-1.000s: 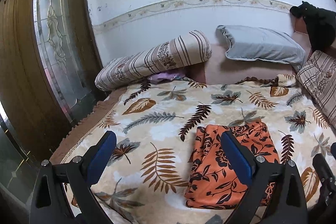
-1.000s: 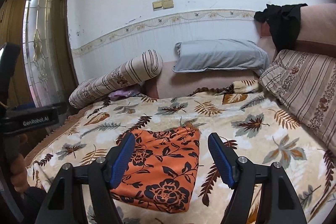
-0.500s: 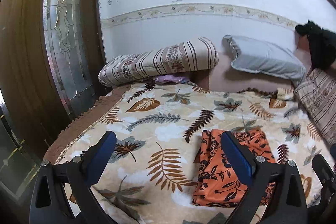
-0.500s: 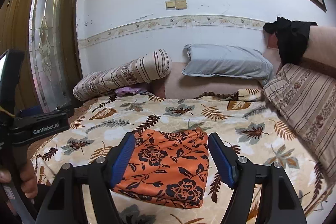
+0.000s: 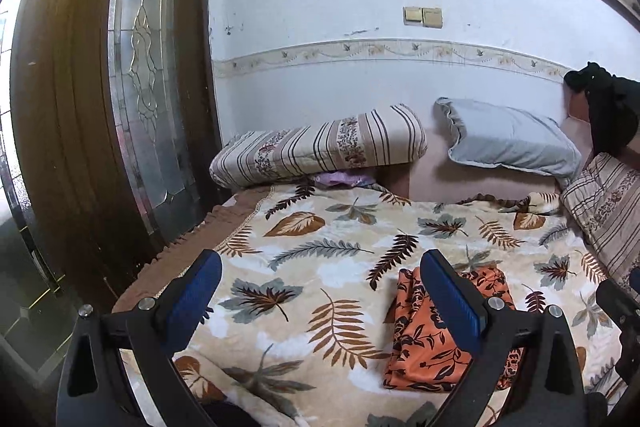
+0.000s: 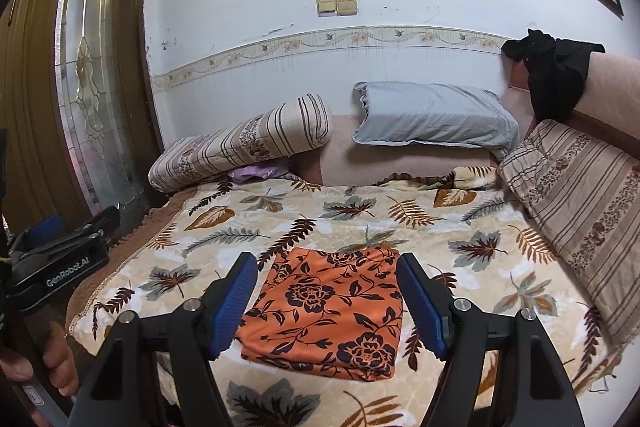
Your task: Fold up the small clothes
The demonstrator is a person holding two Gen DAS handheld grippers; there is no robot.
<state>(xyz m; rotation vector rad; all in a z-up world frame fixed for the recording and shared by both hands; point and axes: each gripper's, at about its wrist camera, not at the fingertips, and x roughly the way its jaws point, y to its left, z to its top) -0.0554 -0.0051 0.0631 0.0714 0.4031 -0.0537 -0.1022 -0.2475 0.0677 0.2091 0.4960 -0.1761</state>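
Observation:
An orange cloth with a black flower print (image 6: 328, 311) lies folded into a flat rectangle on the leaf-patterned blanket (image 6: 352, 211). In the left wrist view the cloth (image 5: 424, 339) sits low right, partly hidden behind the right finger. My right gripper (image 6: 326, 301) is open and empty, held above and short of the cloth. My left gripper (image 5: 320, 297) is open and empty, to the left of the cloth, above the blanket (image 5: 320, 251). The left gripper also shows at the left edge of the right wrist view (image 6: 60, 259).
A striped bolster (image 6: 248, 143), a grey pillow (image 6: 432, 115) and a striped cushion (image 6: 572, 195) line the far and right sides of the bed. A purple garment (image 6: 256, 171) lies under the bolster. A black garment (image 6: 556, 71) hangs at right. A wooden glass door (image 5: 132, 115) stands left.
Both grippers have pulled back and up from the folded cloth, so it looks smaller and lower in both views. Both stay open. The cloth has not moved.

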